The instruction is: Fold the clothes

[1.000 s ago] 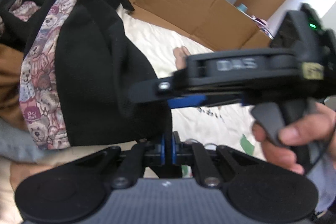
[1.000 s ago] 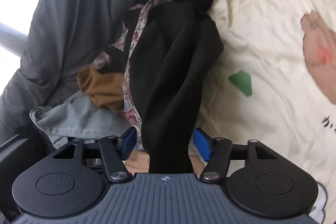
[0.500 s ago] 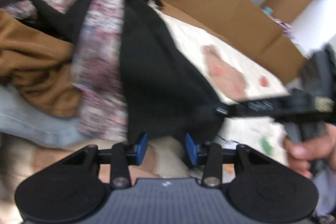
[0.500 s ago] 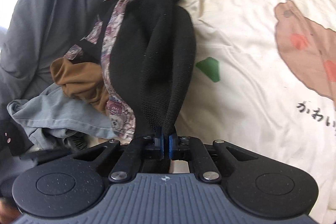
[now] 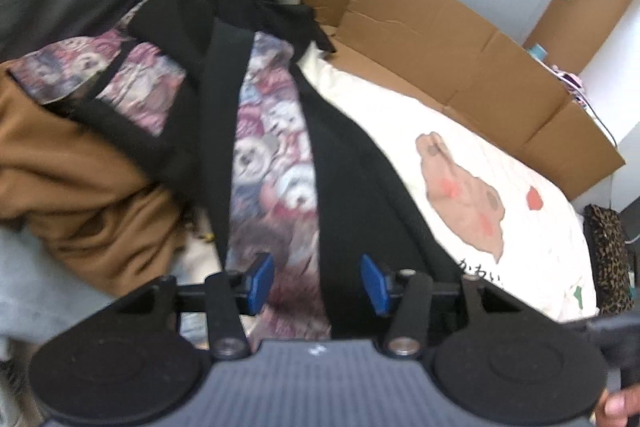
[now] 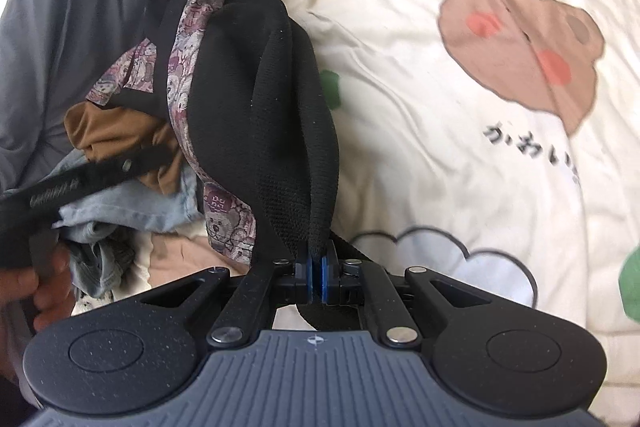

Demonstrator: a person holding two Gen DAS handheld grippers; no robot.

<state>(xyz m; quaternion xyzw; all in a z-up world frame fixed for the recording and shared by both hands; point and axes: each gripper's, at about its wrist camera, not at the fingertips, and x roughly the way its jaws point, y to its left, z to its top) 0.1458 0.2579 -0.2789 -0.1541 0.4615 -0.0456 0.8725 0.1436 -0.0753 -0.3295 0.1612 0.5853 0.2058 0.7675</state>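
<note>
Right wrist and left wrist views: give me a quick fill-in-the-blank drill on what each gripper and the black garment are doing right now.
1. The right gripper is shut on the ____ garment.
2. The left gripper has its jaws opening; its ____ pads press on nothing.
3. The cream sheet shows a brown ____ print.
4. The brown garment lies to the ____ of the black one in both views.

Missing words: black; blue; bear; left
</note>
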